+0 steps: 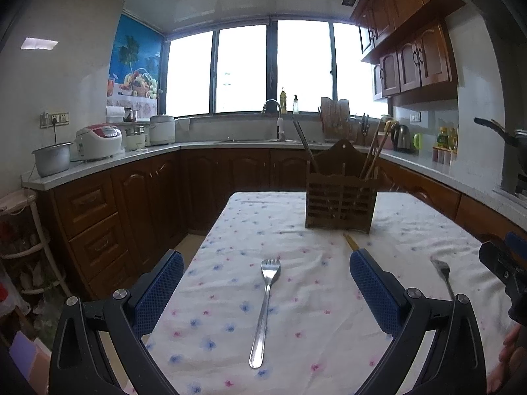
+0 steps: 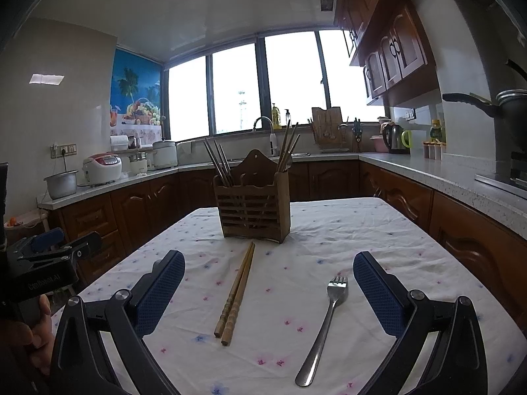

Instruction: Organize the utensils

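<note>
A steel fork (image 1: pixel 265 309) lies on the floral tablecloth between the wide-open jaws of my left gripper (image 1: pixel 266 263). A second fork (image 1: pixel 443 276) lies to its right; it shows in the right wrist view (image 2: pixel 324 326), near my right finger. A pair of wooden chopsticks (image 2: pixel 237 291) lies between the open jaws of my right gripper (image 2: pixel 268 265); only their tip (image 1: pixel 349 241) shows in the left wrist view. A slatted wooden utensil holder (image 2: pixel 253 210) stands at the table's far side (image 1: pixel 341 205), with several chopsticks in its end compartments. Both grippers hover empty above the table.
The table (image 2: pixel 378 230) has a white flowered cloth; its left edge (image 1: pixel 210 230) drops toward dark wood cabinets. Counters run around the room with rice cookers (image 1: pixel 98 140), a sink tap (image 1: pixel 272 107) and a kettle (image 2: pixel 393 138). The left gripper's body (image 2: pixel 42 256) shows at the right view's left edge.
</note>
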`<act>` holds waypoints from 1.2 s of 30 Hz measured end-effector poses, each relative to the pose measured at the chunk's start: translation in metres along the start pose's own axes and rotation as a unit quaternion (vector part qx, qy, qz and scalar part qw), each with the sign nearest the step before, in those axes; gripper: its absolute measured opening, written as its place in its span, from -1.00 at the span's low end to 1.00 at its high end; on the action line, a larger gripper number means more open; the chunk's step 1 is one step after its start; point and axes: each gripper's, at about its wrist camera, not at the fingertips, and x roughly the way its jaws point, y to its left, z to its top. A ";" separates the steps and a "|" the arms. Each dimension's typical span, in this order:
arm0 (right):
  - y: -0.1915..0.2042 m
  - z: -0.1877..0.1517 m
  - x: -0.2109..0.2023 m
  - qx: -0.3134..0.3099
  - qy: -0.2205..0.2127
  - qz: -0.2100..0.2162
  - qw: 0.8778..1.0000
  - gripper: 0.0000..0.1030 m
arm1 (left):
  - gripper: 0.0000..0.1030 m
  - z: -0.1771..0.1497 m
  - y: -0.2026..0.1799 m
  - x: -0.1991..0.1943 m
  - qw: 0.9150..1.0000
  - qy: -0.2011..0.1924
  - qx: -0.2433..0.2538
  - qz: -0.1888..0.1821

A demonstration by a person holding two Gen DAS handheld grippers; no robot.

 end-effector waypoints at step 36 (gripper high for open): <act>-0.031 -0.004 0.020 0.019 0.054 -0.021 0.998 1.00 | 0.99 0.007 -0.032 0.022 0.998 0.063 0.028 0.008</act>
